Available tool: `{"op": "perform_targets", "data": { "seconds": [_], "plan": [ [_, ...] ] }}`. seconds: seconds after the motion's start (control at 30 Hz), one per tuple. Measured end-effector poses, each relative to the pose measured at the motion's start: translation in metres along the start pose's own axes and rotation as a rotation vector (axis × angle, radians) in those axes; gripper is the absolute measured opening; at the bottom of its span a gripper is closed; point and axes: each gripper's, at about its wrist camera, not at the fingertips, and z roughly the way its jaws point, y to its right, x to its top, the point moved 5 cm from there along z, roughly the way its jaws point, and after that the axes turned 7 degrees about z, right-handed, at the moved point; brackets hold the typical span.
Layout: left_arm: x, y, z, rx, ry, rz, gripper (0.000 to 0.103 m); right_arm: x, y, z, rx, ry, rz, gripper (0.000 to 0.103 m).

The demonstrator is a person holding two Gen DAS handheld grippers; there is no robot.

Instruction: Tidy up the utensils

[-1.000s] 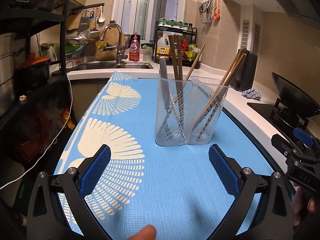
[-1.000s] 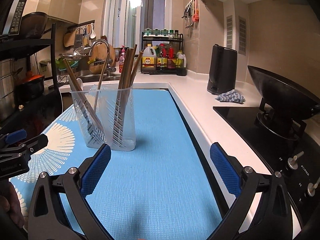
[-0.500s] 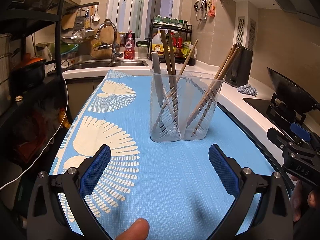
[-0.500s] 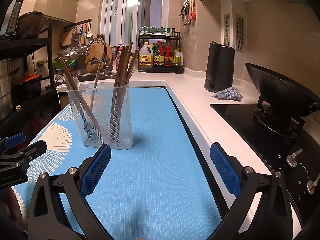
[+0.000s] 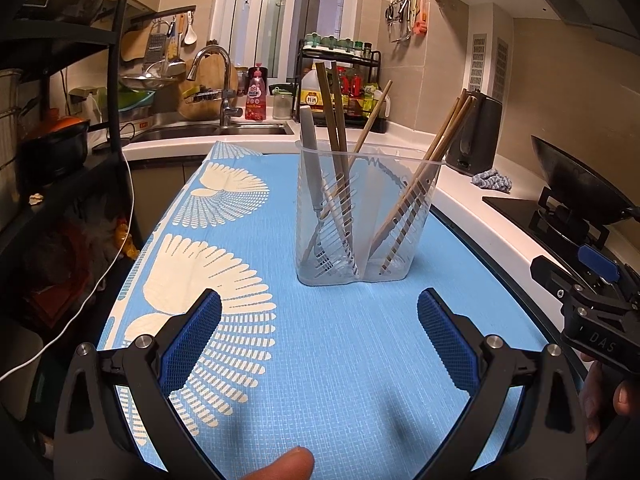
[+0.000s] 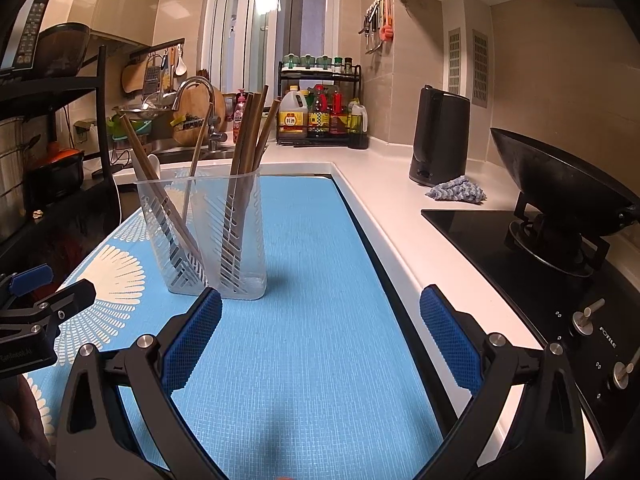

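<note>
Chopsticks [image 5: 416, 184] are stood in the clear holder [image 5: 362, 220] on the tabletop [image 5: 340, 360]; left tongs [image 5: 319, 338] and right tongs [image 6: 320, 338] are held apart, empty.

Bare mat [image 5: 340, 360] ahead of left tool [image 5: 319, 334]; utensil holder [image 5: 366, 216] blocks beyond.

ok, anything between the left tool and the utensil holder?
Nothing visible. The left tool is open over bare blue mat, with the clear utensil holder straight ahead, chopsticks already standing inside. The right tool is off to the side, also open, not in that path.
</note>
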Motion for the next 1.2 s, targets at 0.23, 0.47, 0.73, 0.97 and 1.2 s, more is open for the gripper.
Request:
{"op": "perform_targets", "data": {
  "seconds": [0.23, 0.47, 0.73, 0.97, 1.2],
  "plan": [
    [0.0024, 0.0022, -0.0008, -0.004, 0.005, 0.008, 0.095, 0.0003, -0.0003, -0.0002, 0.000, -0.002, -0.001, 0.098],
    [0.0025, 0.0034, -0.0004, -0.009, 0.010, 0.009, 0.095, 0.0003, -0.0003, -0.0003, 0.001, -0.002, 0.000, 0.098],
    [0.0022, 0.0040, -0.0021, -0.016, 0.019, 0.015, 0.095, 0.0003, -0.0003, -0.0006, 0.000, -0.001, 0.000, 0.097],
    [0.0016, 0.0046, -0.0016, -0.028, 0.018, 0.011, 0.095, 0.0001, -0.0007, -0.0005, 0.000, 0.000, -0.002, 0.097],
    [0.0016, 0.0037, -0.0016, -0.027, 0.024, 0.011, 0.095, 0.0000, -0.0007, -0.0003, 0.000, -0.001, -0.001, 0.098]
  ]
}}
